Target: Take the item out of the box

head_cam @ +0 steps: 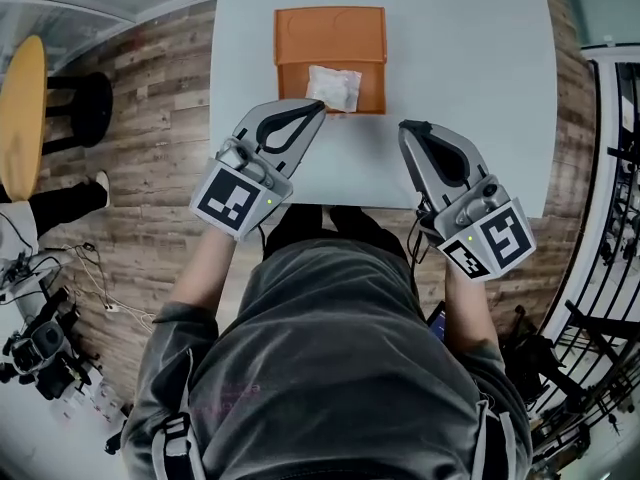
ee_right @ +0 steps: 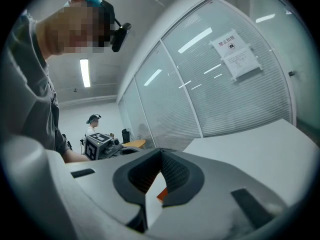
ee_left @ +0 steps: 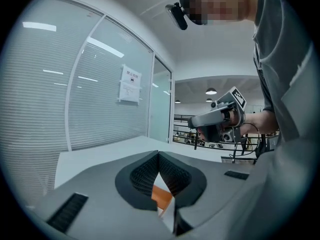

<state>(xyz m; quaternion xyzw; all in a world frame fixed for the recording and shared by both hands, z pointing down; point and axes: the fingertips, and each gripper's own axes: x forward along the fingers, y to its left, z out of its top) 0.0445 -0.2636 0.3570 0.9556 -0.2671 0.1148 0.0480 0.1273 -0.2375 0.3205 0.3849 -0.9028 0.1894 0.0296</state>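
Hovering clenched, both hand-held grippers (head_cam: 320, 107) (head_cam: 405, 126) face a crinkly packet (head_cam: 333, 88) in an orange box (head_cam: 330, 33).

A yellow round table (head_cam: 22, 118) beside a black stool (head_cam: 85, 108) (on wood floor (head_cam: 160, 88))

The box (head_cam: 330, 33) was a shallow orange rectangle, open at the top, lying flat on the pale table (head_cam: 480, 68) toward its far side. Its far part was bare. The item (head_cam: 333, 88), a small, crumpled white packet, lay inside at the near end, right of centre, reaching the near rim.
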